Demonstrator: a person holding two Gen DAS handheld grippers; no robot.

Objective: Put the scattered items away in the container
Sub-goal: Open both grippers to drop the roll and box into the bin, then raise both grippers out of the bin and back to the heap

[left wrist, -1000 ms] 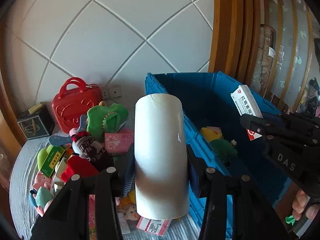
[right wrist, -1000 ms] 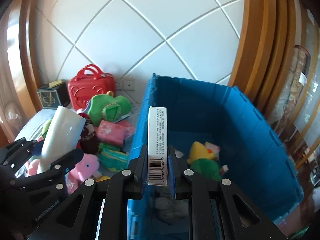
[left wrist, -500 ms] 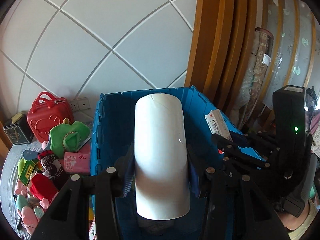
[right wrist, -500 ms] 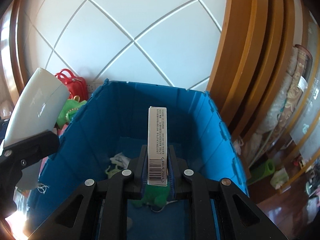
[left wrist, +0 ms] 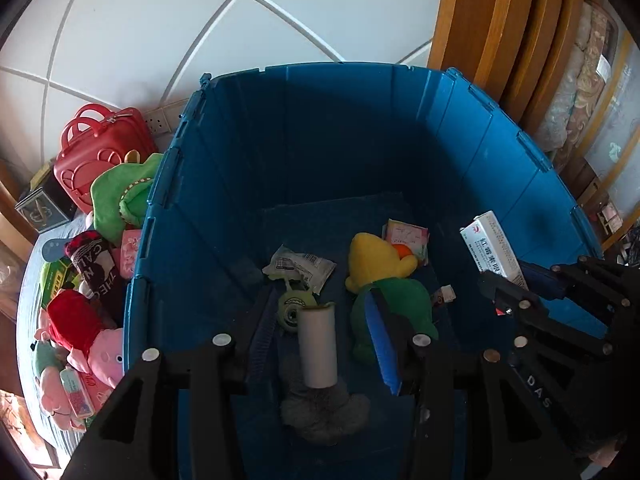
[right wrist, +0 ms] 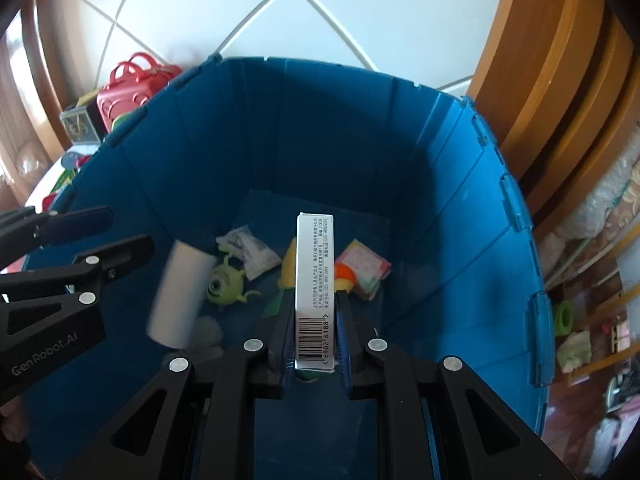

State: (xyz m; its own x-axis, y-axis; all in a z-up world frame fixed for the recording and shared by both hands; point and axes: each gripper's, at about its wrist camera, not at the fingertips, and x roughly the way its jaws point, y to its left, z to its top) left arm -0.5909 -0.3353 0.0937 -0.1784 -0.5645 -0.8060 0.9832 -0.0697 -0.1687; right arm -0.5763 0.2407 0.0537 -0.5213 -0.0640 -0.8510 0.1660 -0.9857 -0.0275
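Over on the left, the heap of toys on the desk [left wrist: 28, 280] has slid to the edge of our view — the red case [left wrist: 102, 152], the green plush [left wrist: 120, 196] and the pink pig [left wrist: 102, 360] — where a second ago it filled the scene. Both our grippers have swung across and now hang over the blue container [left wrist: 360, 128].

The big change: the white tube [left wrist: 318, 346] we had clamped in the left gripper [left wrist: 320, 344] a moment ago is out of our grasp. It shows small and blurred down inside the container, above a grey fluffy thing [left wrist: 324, 412] and beside the green one-eyed toy [left wrist: 294, 306]. The left jaws stand partly apart with nothing pressed between them.

Further right in the container lie a crumpled packet [left wrist: 300, 266], a yellow plush [left wrist: 376, 258] and a pink packet [left wrist: 406, 236].

On the right, our right gripper [right wrist: 314, 340] keeps its jaws narrow, clamped on the upright white box [right wrist: 314, 280], barcode end toward us, over the container's middle.
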